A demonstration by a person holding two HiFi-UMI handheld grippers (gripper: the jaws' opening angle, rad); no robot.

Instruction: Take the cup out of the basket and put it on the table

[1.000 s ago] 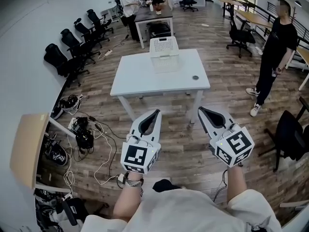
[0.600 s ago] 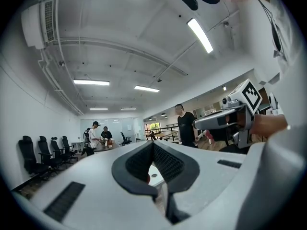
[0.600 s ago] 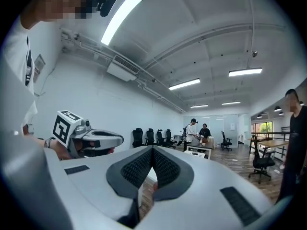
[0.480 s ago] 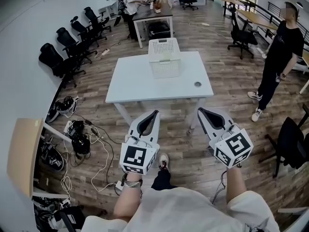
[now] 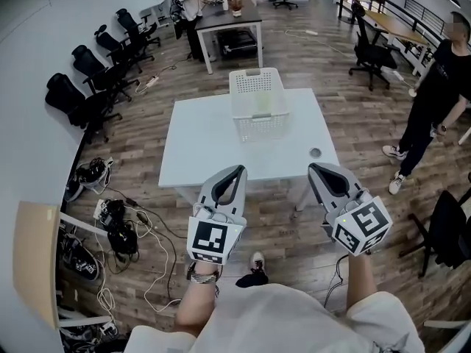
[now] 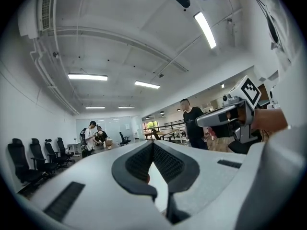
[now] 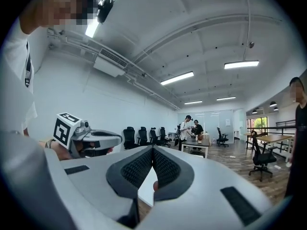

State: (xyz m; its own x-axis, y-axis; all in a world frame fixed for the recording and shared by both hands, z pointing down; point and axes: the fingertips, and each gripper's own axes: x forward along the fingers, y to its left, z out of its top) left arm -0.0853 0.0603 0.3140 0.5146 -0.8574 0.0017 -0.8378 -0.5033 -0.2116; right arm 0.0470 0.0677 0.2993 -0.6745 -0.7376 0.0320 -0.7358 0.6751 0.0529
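The left gripper (image 5: 238, 170) and the right gripper (image 5: 312, 168) each have their jaws closed tip to tip, with nothing between them. They are held side by side, forearms reaching out from the body, pointing at the near edge of the table (image 5: 199, 145). The basket (image 5: 257, 103) stands toward the table's far side, well apart from both grippers. Inside it a pale greenish shape, likely the cup (image 5: 259, 109), shows only faintly.

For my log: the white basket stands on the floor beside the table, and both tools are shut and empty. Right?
Not quite. The head view shows the white basket on the table, not the floor. The left tool and right tool are shut and empty.
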